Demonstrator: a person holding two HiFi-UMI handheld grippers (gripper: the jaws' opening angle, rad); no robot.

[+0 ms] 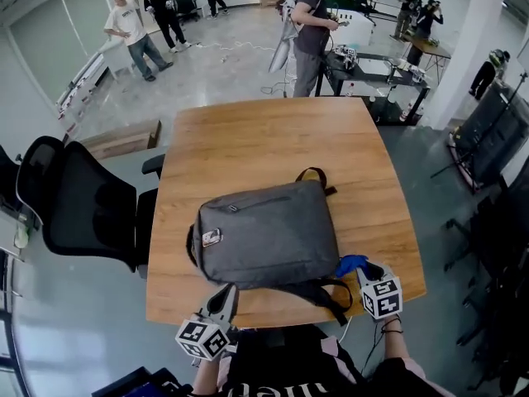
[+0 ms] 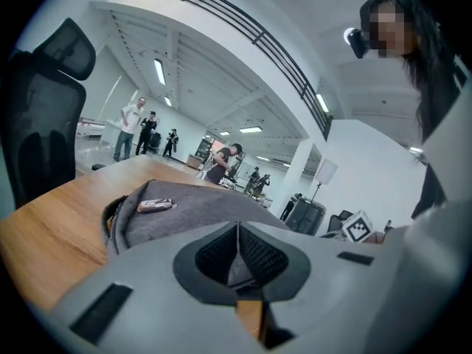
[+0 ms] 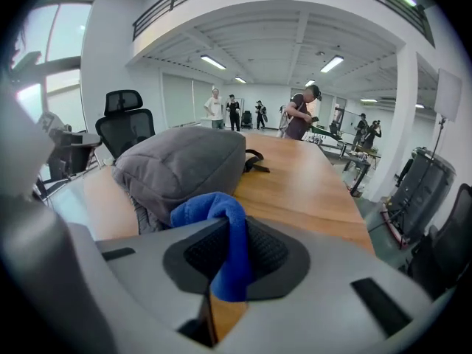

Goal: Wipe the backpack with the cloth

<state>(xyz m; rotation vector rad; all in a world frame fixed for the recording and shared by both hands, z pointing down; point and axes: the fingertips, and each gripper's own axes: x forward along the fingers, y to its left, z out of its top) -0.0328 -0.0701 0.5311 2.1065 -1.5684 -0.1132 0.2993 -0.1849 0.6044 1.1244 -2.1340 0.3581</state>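
**Cloth in R tool at bag's near-right corner, wipe not begun**

The grey backpack lies flat, front face up, on the wooden bench, toward its near edge. Its long side runs approx. left-right across the person, a bit skewed. The carry handle is at the far-right corner. A shoulder strap trails off the near-right side onto the wood.

R tool is clenched on the blue cloth. In the right gripper view the fabric is pinched betw. the pads w/ a fold bulging out past the tips. The cloth sits right at the bag's near-right corner, touching or just beside it; can't tell which. From this tool the bag lies ahead and to the left, so the top panel is a sweep leftward along the long axis.

L tool has its jaws closed together w/ nothing seen betw. them. It points at the bag's near-left edge, v. close; contact not clear.

Judgement: wiping looks not yet started, or only at its first corner. R tool is the one to move, as it holds the cloth. The next stroke prob. needs the cloth brought up onto the top face, then drawn left. L tool is well placed to pin the bag so it doesn't slide on the smooth wood. Risk: the cloth snagging on the strap, or on the small tag near the left end.
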